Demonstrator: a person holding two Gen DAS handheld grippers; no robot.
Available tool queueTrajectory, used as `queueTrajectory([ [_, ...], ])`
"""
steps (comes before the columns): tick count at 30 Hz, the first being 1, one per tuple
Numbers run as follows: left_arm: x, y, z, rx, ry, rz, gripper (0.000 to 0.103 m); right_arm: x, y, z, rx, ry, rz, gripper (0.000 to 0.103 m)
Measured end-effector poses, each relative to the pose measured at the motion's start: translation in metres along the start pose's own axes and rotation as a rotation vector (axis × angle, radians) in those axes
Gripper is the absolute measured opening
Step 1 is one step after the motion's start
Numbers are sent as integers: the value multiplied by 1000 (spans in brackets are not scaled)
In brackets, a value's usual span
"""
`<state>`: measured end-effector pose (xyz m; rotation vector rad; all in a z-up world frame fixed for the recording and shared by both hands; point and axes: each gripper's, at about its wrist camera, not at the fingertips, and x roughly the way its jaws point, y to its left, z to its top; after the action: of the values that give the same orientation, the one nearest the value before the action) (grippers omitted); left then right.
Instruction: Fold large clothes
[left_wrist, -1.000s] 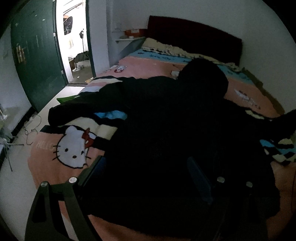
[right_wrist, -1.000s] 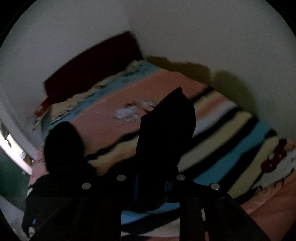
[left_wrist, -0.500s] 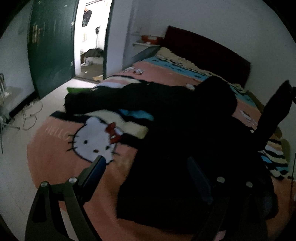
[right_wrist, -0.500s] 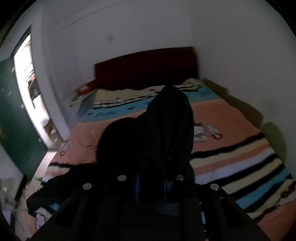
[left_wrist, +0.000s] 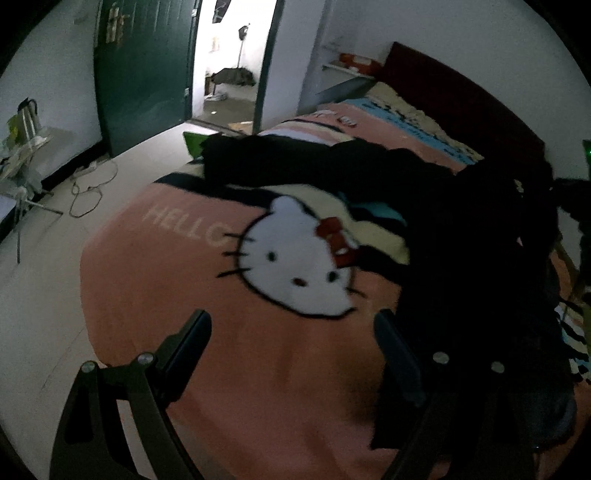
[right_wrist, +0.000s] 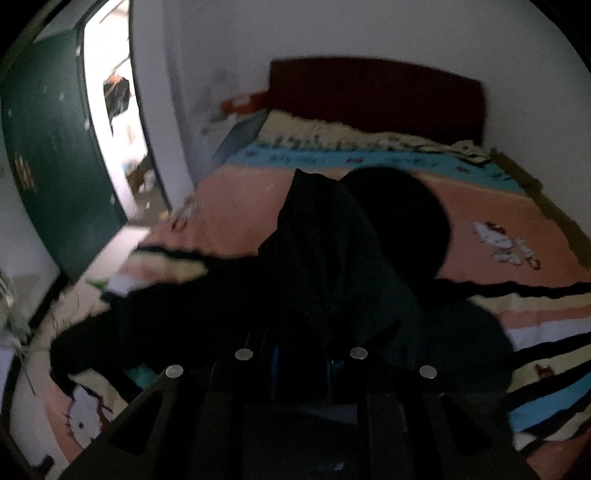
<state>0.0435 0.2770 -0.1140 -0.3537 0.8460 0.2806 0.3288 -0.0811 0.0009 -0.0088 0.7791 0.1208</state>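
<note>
A large black hooded garment (left_wrist: 461, 236) lies spread on the bed, its sleeve (left_wrist: 280, 158) reaching toward the bed's left edge. My left gripper (left_wrist: 291, 332) is open and empty above the pink blanket, just left of the garment's hem. My right gripper (right_wrist: 301, 354) is shut on a fold of the black garment (right_wrist: 325, 236) and holds it raised over the garment's body. The hood (right_wrist: 402, 218) lies beyond it toward the headboard.
The bed carries a pink striped cat-print blanket (left_wrist: 229, 295). A dark red headboard (right_wrist: 373, 92) stands at the wall. A green door (left_wrist: 140, 70) and open doorway are to the left. Cables (left_wrist: 88, 184) and a small table (left_wrist: 22, 155) are on the floor.
My left gripper has swung left, off the garment and over the bare blanket. My right gripper has carried the held fold from the bed's right side to over the garment's middle.
</note>
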Motion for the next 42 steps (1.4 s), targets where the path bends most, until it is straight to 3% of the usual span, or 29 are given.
queueTrajectory([
  [9, 4, 14, 2, 5, 18, 32, 90, 83, 60, -67, -101, 208, -31, 21],
  [12, -1, 15, 3, 13, 13, 43, 90, 92, 67, -79, -121, 238, -34, 27],
  [14, -6, 14, 4, 19, 4, 50, 90, 92, 69, -82, -126, 247, -31, 32],
  [18, -15, 6, 6, 19, -14, 56, 90, 78, 76, -78, -149, 237, 20, 61],
  [24, -29, -23, 6, 55, -31, 48, 90, 27, 81, -77, -178, 162, 124, 65],
  [29, -44, -74, 2, 121, -54, 1, 90, -19, 34, -72, -163, 105, 142, 65],
  [35, -56, -148, 0, 232, -56, -53, 90, -53, -73, -76, -104, 74, 46, 66],
  [42, -45, -239, 9, 399, -70, -34, 90, -74, -193, -93, 30, 49, -29, 66],
])
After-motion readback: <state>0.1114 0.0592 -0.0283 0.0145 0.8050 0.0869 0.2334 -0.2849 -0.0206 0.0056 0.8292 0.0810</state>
